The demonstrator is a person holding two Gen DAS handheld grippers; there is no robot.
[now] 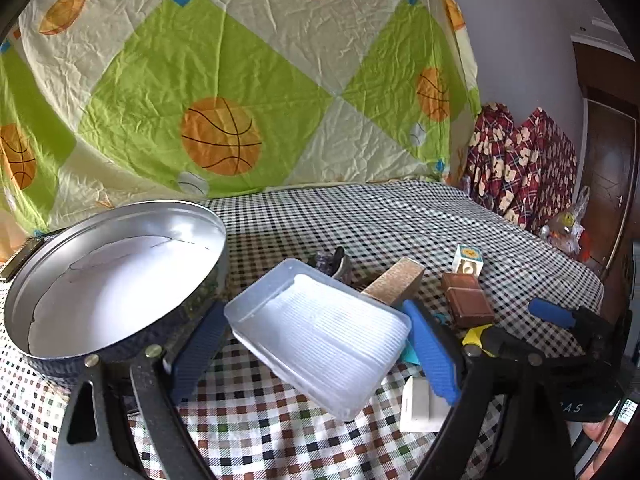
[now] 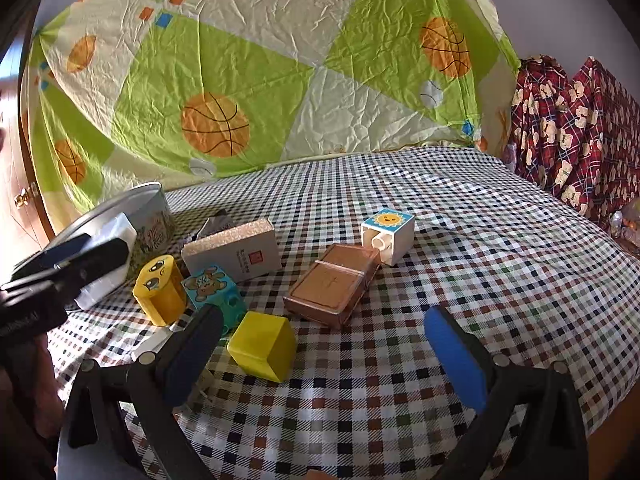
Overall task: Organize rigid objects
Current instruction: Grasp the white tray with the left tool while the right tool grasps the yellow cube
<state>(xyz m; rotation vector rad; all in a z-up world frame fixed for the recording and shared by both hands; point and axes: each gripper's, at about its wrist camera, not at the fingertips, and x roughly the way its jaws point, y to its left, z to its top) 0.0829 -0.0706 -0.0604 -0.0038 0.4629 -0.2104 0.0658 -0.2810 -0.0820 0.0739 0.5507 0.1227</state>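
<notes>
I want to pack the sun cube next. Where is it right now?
In the right wrist view the white sun cube lies on the checked tablecloth just right of centre, beyond the brown box and against its far end.

Checked tablecloth [image 2: 460, 240] below a basketball-print sheet [image 1: 224, 80]; pale wall [image 1: 520, 40], possibly a dark wooden door [image 1: 608, 184] at right.

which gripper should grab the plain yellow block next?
Right. The right gripper is open, with the yellow block just ahead between its fingers. The left gripper is shut on the clear plastic tray, so it looks occupied.
</notes>
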